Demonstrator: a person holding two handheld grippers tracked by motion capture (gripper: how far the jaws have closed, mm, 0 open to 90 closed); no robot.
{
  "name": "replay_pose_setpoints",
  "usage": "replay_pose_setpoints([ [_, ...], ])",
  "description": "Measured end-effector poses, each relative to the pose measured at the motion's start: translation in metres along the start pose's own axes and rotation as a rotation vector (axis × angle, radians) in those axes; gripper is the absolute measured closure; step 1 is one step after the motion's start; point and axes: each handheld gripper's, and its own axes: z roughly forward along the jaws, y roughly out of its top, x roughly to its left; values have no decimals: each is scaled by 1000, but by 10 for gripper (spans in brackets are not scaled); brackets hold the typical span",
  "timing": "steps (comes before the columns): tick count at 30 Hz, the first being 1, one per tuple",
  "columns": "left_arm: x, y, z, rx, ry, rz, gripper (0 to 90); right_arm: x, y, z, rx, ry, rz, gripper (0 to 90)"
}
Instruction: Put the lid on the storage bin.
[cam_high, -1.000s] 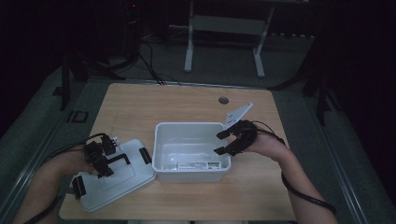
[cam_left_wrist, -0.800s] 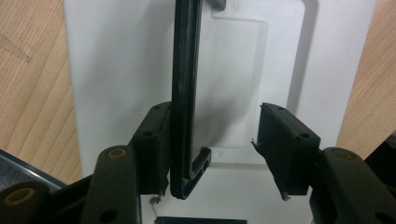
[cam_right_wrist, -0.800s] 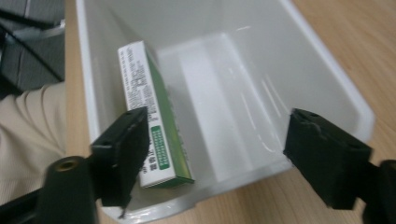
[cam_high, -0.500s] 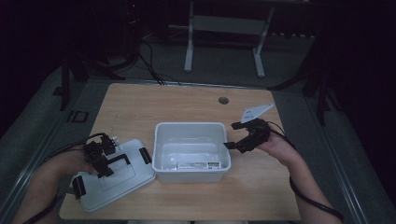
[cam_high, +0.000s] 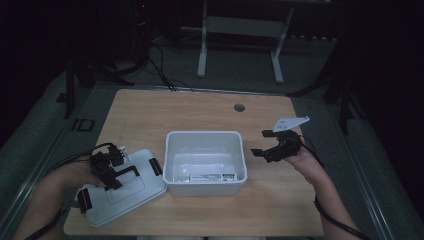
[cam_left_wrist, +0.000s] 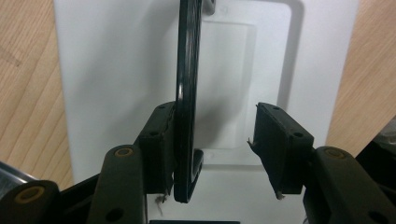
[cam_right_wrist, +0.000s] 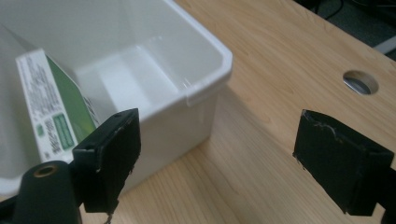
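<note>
From the high view, a white lid (cam_high: 122, 187) is lying on the wooden tabletop (cam_high: 200, 112) at the person's left, just beside an open white bin (cam_high: 205, 161) that is sitting near the middle. The left gripper (cam_high: 116, 172) is hovering over the lid's upper part, right at the raised black handle (cam_high: 127, 171) on its top. Black latches are sticking out at the lid's ends. The right gripper (cam_high: 266, 144) is hanging over bare wood just right of the bin, apart from its wall, with its fingers spread and nothing between them; those fingers have just been opening. A labelled green and white packet (cam_high: 212, 176) is lying inside the bin against its near wall. A round hole (cam_high: 239, 107) is showing in the tabletop farther back.

In the left gripper view, the handle (cam_left_wrist: 188, 93) is standing upright between the fingers (cam_left_wrist: 161, 147). It is lying against the left pad, while the right pad is standing clear of it with a gap, so the fingers are not clenched on it; they have just been closing slightly. The lid (cam_left_wrist: 116, 70) is lying flat below, wood showing on both sides.

In the right gripper view, the fingers (cam_right_wrist: 343, 161) are standing wide and released, holding nothing. The bin's corner (cam_right_wrist: 205, 74) is showing beyond the left finger, with the packet (cam_right_wrist: 51, 116) leaning inside. The hole (cam_right_wrist: 358, 81) is sitting at upper right.
</note>
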Motion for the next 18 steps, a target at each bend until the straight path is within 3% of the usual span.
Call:
replay_pose_setpoints([
  [6, 0, -1, -3, -38, -21, -4, 530, -2, -11, 0, -12, -24, 6, 145],
  [10, -1, -1, -2, -31, -20, 4, 559, -5, -21, 1, -17, -51, 22, 145],
  [13, -1, 0, -2, -29, -15, 10, 586, -5, -26, 4, -9, -50, 26, 146],
  [18, -1, 0, -4, -69, -26, 14, 633, -6, -43, 11, -10, -51, 52, 146],
])
